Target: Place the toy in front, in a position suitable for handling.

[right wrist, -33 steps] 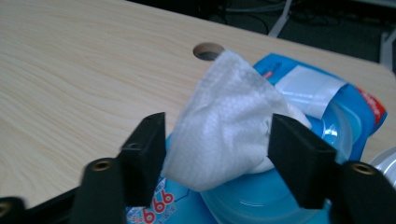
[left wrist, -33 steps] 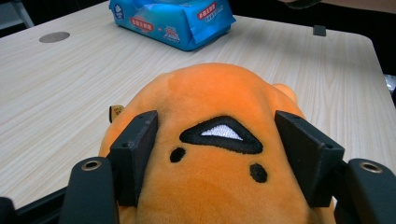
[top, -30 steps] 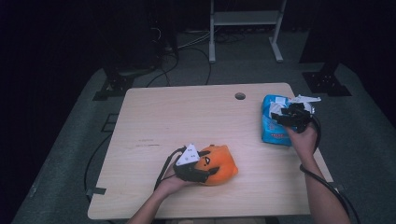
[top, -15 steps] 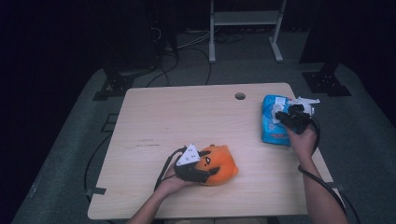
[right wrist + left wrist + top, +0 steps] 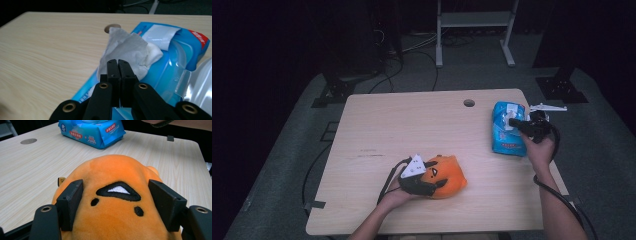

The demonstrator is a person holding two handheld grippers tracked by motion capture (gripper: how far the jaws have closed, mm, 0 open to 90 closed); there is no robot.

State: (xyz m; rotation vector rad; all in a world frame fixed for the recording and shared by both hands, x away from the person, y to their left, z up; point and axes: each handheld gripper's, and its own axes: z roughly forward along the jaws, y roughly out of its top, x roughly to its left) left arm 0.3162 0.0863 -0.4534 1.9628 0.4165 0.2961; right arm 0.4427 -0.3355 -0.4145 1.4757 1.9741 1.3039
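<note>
Pinching a white wipe (image 5: 125, 51), the right gripper (image 5: 117, 66) had its jaws pressed tight together w/ the sheet caught between them, pulled partway out of the blue wipe pack (image 5: 507, 128) at the table's (image 5: 412, 125) right edge. Left gripper (image 5: 419, 181) sat near the front edge, jaws spread wide, one on each side of the orange plush toy (image 5: 117, 202), pads touching its face.

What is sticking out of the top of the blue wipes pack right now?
A white wipe rises from the opening of the blue wipes pack, pinched by the right tool; the peeled flap lies behind it. The pack's contents are hidden.
</note>
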